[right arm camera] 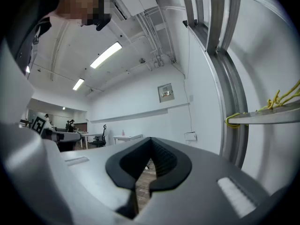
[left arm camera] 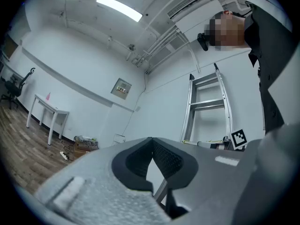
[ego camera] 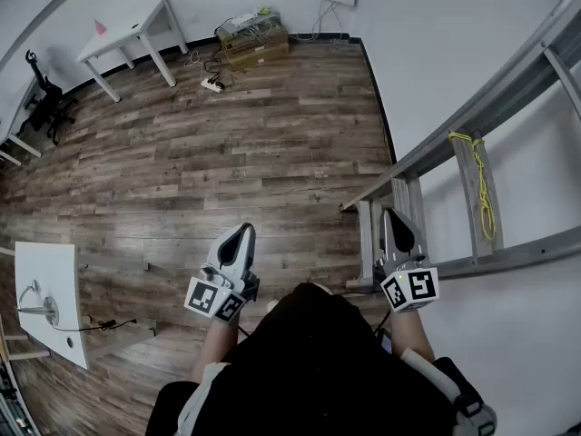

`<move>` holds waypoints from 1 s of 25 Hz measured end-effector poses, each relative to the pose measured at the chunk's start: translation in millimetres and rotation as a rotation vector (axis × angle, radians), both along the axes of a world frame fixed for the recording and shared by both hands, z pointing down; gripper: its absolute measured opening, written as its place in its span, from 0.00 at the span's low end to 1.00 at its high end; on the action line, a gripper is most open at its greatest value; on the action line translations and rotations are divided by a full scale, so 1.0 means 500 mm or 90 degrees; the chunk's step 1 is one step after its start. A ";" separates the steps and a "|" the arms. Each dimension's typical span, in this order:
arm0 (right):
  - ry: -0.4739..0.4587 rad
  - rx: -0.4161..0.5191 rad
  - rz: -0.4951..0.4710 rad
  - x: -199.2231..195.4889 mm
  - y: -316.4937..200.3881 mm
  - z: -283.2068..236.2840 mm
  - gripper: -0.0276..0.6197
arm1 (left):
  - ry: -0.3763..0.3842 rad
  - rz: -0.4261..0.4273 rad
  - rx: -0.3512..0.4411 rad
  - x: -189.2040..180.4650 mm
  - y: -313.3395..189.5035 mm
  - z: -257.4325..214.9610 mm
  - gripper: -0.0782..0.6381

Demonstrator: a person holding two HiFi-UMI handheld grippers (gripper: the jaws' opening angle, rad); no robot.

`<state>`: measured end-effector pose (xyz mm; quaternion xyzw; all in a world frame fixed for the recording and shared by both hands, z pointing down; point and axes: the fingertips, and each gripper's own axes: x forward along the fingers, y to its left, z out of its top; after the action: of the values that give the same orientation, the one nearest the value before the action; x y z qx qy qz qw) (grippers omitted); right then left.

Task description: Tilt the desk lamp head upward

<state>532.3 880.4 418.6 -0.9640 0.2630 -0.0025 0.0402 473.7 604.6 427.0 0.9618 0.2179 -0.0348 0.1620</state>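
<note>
The desk lamp (ego camera: 34,300) stands on a small white table (ego camera: 56,334) at the far left of the head view, its ring-shaped head low over the top and a cable trailing to the floor. My left gripper (ego camera: 241,235) is held in front of the person's body, well to the right of the lamp, shut with nothing in it. My right gripper (ego camera: 398,220) is also shut and empty, close to the ladder. In the left gripper view the left gripper (left arm camera: 152,141) points at a white wall; the right gripper (right arm camera: 150,142) faces across the room. Neither gripper view shows the lamp.
An aluminium ladder (ego camera: 475,198) with a yellow cord leans along the wall on the right. At the back stand a white table (ego camera: 127,36), an office chair (ego camera: 45,104), a cardboard box (ego camera: 255,44) and a power strip (ego camera: 211,84). Wood floor lies between.
</note>
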 end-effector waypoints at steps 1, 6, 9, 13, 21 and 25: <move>0.000 0.000 0.001 -0.002 0.001 0.000 0.05 | -0.001 0.000 0.000 -0.001 0.000 0.002 0.11; -0.001 0.002 0.005 -0.006 0.007 0.004 0.05 | -0.003 -0.002 0.002 0.002 -0.001 0.004 0.11; 0.000 0.005 0.008 0.001 0.020 0.001 0.05 | 0.002 -0.005 0.003 0.009 0.005 -0.002 0.11; 0.002 0.007 0.004 0.014 0.031 -0.004 0.05 | 0.006 -0.010 0.004 0.016 0.015 -0.007 0.11; 0.027 -0.004 -0.118 0.034 -0.046 -0.013 0.05 | 0.008 -0.076 0.011 -0.004 -0.010 -0.003 0.11; 0.023 0.009 -0.172 0.048 -0.105 -0.015 0.05 | 0.007 -0.131 0.022 -0.045 -0.045 -0.004 0.11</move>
<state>556.0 827.7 410.9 -0.9192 0.3914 0.0115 0.0410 451.4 582.1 425.2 0.9816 0.1193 -0.0527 0.1397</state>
